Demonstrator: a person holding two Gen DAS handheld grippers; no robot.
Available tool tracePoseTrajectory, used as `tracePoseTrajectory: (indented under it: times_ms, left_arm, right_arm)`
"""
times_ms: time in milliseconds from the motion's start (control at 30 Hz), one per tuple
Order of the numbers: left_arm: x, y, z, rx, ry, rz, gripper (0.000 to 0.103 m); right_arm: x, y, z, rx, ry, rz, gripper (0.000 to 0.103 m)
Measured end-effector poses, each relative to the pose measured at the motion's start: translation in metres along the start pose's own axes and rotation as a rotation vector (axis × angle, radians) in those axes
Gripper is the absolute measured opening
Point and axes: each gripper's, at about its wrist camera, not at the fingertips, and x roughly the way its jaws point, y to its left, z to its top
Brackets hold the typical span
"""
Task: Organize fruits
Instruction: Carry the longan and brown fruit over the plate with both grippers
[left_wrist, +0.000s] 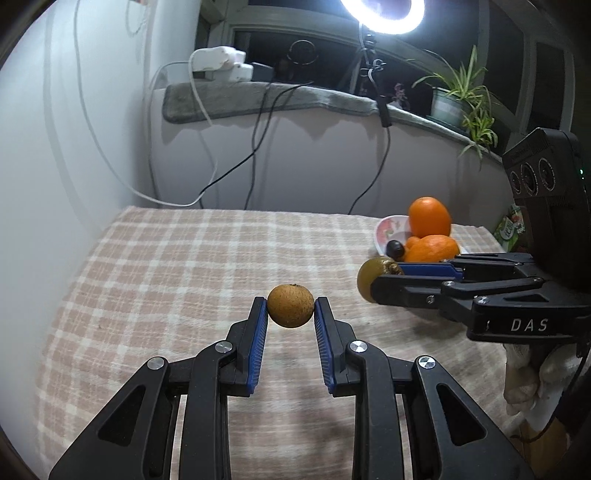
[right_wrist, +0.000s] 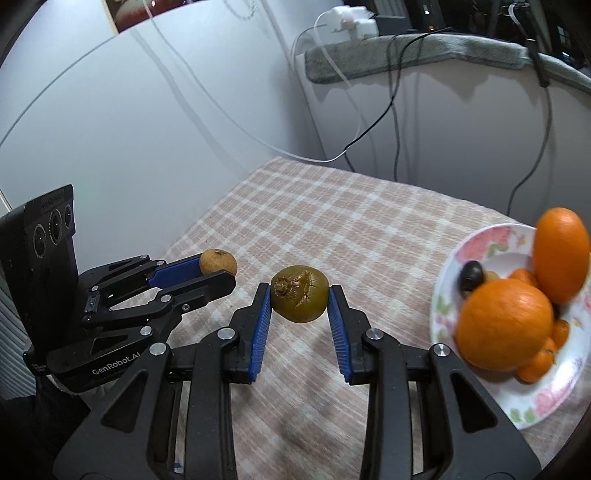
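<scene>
Over the bench, left wrist view: we see the left hand-held gripper (left_wrist: 290, 308) clamped on a small brown round fruit (left_wrist: 290, 305), held above the checked cloth (left_wrist: 184, 266).
Right side of that view: we see the right hand-held gripper (left_wrist: 384, 280) gripping a greenish fruit (left_wrist: 371, 277), just in front of the plate (left_wrist: 391, 229).
Plate contents: we count two large oranges (left_wrist: 429, 218) stacked, with a dark small fruit (left_wrist: 395, 248) beside them.
Right wrist view: we see the right hand-held gripper (right_wrist: 300, 301) closed on the greenish fruit (right_wrist: 300, 298), its wrinkled stem end towards us.
Left of it: the left hand-held gripper (right_wrist: 218, 271) holds the brown fruit (right_wrist: 218, 261).
Far right: the floral plate (right_wrist: 480, 243) with oranges (right_wrist: 504, 323) sits near, apart from both fruits.
</scene>
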Motion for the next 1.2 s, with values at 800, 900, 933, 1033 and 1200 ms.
tracePoseTrajectory:
  times_ms: [800, 900, 933, 1033, 1200]
  left_arm:
    - [0.058, -0.101, 0.045, 0.122, 0.018, -0.153, 0.024]
    - [0.067, -0.107, 0.051, 0.13, 0.023, -0.164, 0.024]
    - [0.07, -0.109, 0.053, 0.133, 0.025, -0.167, 0.024]
    - [0.079, -0.115, 0.06, 0.142, 0.027, -0.17, 0.024]
    - [0.091, -0.121, 0.069, 0.145, 0.033, -0.178, 0.024]
  right_arm:
    - [-0.105, -0.115, -0.031, 0.153, -0.111, -0.212, 0.033]
    - [-0.104, -0.124, -0.033, 0.169, -0.108, -0.219, 0.032]
    - [-0.104, -0.127, -0.034, 0.173, -0.106, -0.22, 0.032]
    - [-0.101, -0.133, -0.036, 0.181, -0.102, -0.224, 0.033]
    - [-0.097, -0.141, -0.036, 0.189, -0.1, -0.224, 0.033]
